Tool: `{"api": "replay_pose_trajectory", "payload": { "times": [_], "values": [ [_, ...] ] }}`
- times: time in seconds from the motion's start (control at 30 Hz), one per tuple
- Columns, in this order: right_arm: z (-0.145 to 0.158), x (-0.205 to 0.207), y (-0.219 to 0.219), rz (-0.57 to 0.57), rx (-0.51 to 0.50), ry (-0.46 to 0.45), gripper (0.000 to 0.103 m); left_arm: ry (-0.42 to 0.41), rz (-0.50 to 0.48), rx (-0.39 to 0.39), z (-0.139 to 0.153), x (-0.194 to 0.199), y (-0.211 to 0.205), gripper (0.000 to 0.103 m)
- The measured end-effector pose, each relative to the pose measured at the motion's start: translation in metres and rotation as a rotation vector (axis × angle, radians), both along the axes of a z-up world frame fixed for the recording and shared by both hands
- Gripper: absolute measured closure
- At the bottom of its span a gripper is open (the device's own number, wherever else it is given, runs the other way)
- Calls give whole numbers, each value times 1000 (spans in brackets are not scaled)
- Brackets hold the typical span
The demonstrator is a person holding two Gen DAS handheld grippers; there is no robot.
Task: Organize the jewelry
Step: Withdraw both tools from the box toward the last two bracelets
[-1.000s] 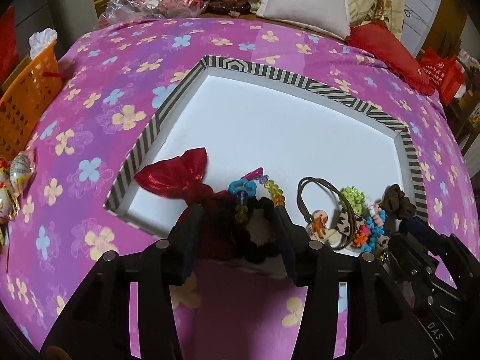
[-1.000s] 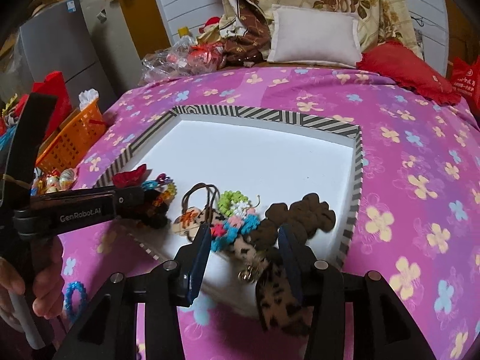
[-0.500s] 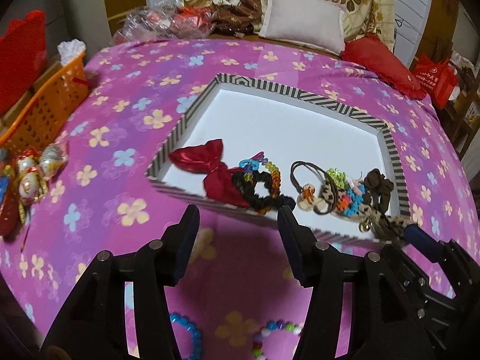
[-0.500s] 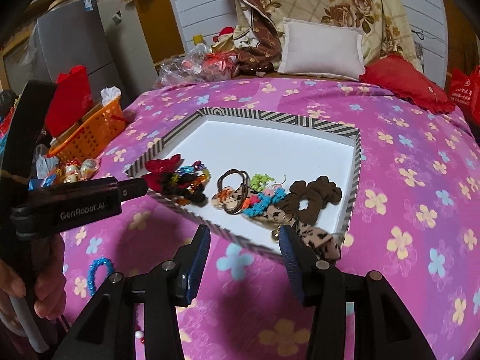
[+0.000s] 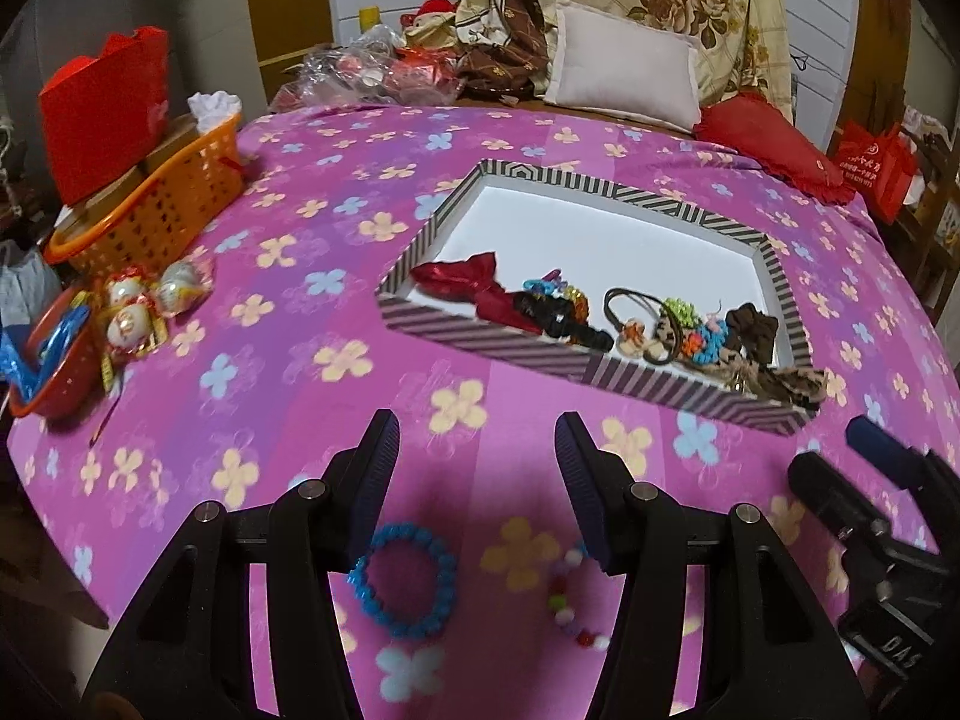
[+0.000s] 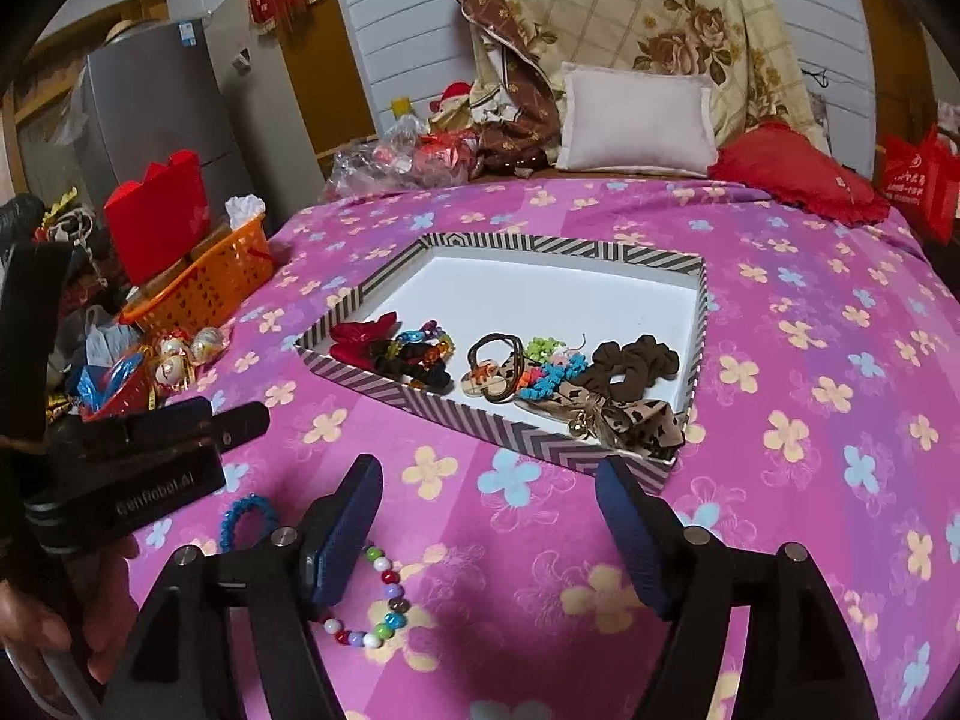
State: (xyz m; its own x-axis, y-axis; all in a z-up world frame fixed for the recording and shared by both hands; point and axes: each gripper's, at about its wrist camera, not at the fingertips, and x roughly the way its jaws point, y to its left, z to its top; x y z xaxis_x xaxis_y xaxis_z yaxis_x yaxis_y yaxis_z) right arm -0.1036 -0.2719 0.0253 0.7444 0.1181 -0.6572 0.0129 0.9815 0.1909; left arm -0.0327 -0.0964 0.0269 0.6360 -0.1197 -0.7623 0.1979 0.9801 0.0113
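my left gripper point(image 5: 477, 468): jaws apart, empty, above blue bead bracelet point(image 5: 403, 577). my right gripper point(image 6: 489, 516): jaws opening, empty, beside multicolour bead bracelet point(image 6: 378, 597). striped tray point(image 6: 480, 420): hair ties.

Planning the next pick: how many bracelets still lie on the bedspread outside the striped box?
2. A blue bracelet lies between the left gripper's fingers; a multicoloured bead bracelet lies to its right, partly hidden behind a finger. More may be hidden under the grippers.

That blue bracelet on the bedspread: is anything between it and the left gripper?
Nothing visible. The blue bracelet lies bare on the bedspread, just below the left gripper, whose jaws stand apart and empty. The multicoloured bead bracelet lies beside it, apart.
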Motion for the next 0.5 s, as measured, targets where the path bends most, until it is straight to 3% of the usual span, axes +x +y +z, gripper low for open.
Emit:
{"api": "replay_pose_trajectory", "payload": {
  "times": [0.5],
  "values": [
    [-3,-31,17,-20,-50,8,32,-17,27,-4,-5,-44,17,49]
  ]
}}
